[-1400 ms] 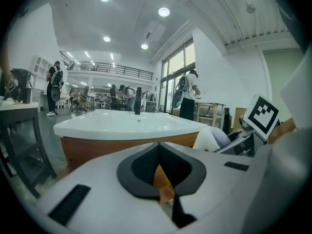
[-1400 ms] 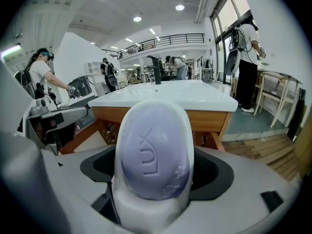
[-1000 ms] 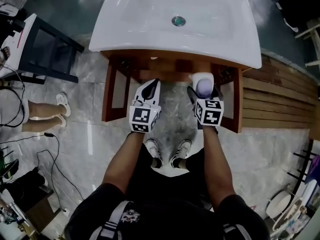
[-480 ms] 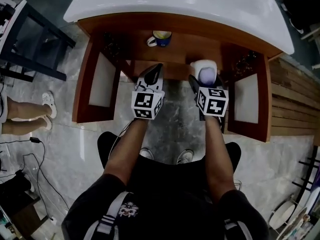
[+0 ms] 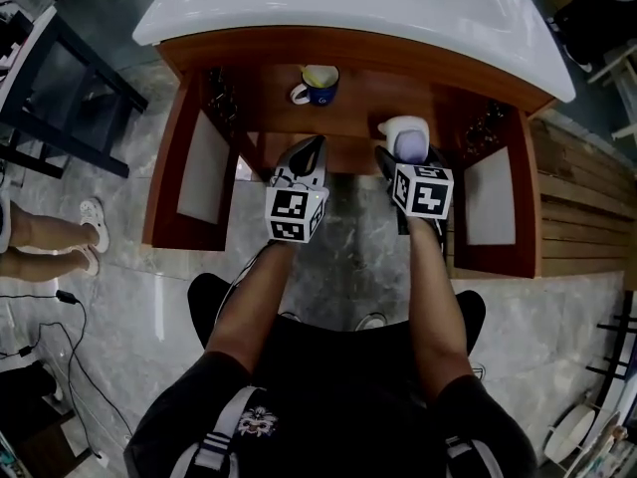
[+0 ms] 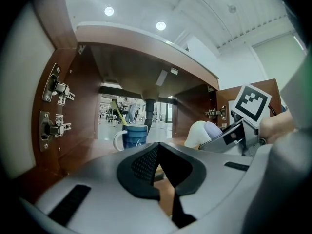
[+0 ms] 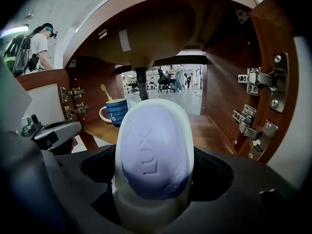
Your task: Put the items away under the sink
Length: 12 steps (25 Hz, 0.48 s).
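Soap arrives at the open cabinet

The view has dropped from basin top to shelf. The right gripper, clamped on the soap, now hovers at its front edge, near the mug. The left gripper is pinched together and empty. Set-down looks next.

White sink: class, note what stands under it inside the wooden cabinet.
A blue ceramic mug on the wooden shelf, dark drain pipe behind. From above, the sink covers the shelf's rear.
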Each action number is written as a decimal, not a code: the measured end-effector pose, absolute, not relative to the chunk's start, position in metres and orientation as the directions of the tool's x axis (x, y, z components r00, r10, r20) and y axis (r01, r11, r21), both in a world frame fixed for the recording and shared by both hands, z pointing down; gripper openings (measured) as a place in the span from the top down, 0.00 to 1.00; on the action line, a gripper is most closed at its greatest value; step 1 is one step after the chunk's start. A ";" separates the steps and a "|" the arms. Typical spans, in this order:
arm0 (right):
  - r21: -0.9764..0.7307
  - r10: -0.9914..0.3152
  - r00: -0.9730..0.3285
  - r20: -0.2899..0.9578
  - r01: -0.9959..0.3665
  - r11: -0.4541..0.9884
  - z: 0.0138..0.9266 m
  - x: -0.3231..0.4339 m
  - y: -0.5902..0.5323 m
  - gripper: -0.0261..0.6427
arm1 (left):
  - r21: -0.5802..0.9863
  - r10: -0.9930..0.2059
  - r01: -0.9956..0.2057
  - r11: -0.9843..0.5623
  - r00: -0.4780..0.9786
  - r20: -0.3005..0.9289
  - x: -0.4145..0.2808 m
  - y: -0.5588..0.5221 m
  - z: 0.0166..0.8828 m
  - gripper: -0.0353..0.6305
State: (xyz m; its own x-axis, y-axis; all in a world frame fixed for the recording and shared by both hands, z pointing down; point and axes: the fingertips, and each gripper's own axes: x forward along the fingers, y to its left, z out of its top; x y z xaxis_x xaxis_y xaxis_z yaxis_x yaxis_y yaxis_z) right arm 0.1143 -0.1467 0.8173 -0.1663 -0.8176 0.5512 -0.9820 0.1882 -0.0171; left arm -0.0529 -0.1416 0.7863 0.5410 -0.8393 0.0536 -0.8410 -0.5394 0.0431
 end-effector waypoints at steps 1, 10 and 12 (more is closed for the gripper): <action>-0.015 -0.819 -0.163 0.549 -0.982 0.186 0.815 0.115 -0.153 0.26 | 0.041 -0.840 -0.842 -0.538 0.540 0.049 -0.053 -0.145 0.783 0.94; -0.012 -0.831 -0.141 0.538 -0.987 0.160 0.802 0.123 -0.215 0.26 | 0.044 -0.855 -0.856 -0.516 0.517 0.039 -0.051 -0.182 0.768 0.94; -0.012 -0.835 -0.139 0.532 -0.988 0.157 0.799 0.123 -0.227 0.26 | 0.060 -0.859 -0.859 -0.508 0.510 0.038 -0.051 -0.191 0.764 0.94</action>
